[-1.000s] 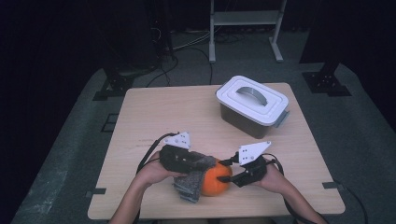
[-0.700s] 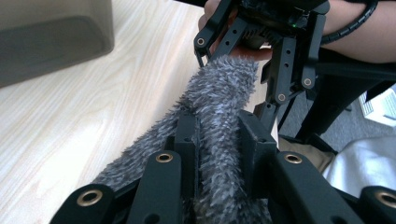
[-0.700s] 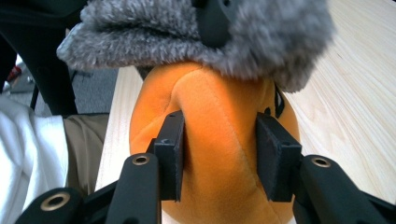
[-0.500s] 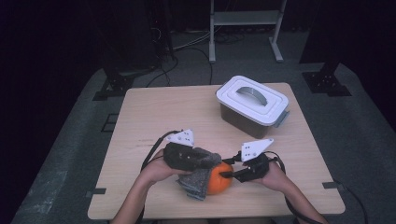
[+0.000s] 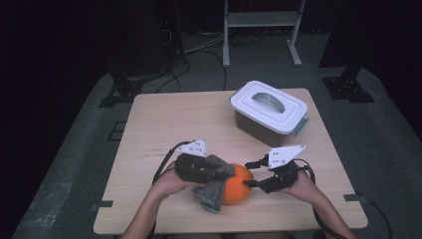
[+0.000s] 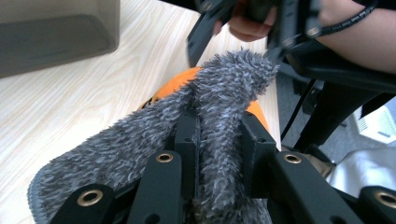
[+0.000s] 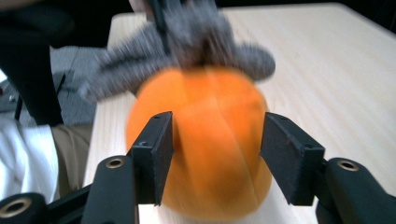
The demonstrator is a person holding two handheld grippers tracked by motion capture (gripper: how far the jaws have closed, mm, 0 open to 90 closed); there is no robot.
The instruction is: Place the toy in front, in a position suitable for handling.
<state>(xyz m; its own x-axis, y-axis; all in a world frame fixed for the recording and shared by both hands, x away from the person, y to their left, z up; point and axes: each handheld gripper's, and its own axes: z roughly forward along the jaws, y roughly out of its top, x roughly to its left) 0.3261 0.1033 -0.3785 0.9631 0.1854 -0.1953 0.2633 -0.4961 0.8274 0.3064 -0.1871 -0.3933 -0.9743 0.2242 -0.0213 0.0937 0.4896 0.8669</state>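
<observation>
Grey, shaggy cloth [image 6: 219, 116] is what my left gripper [image 6: 219, 154] pinches: a thick fold of it stands between my two black jaws, which press on it from both sides, and the rest of the cloth spills out to the left of them. In the high view that left gripper [image 5: 211, 172] lies over the cloth [image 5: 211, 191] near the front edge of the wooden table [image 5: 164, 119], and the cloth drapes against the left side of the orange ball [image 5: 237, 185]. The ball [image 7: 201, 149] sits on the table with the cloth [image 7: 187, 42] bunched over its far side, seen from my right gripper [image 7: 215, 154]. My right jaws have just been opening; they stand spread with the ball between them, and a gap shows between each pad and the orange surface, so I am not squeezing it. From above, my right gripper [image 5: 253, 174] points leftward at the ball's right side, its tips just beside it. Farther back on the table, toward the right, stands a grey box with a white lid [image 5: 268, 107], well apart from both of my hands.
</observation>
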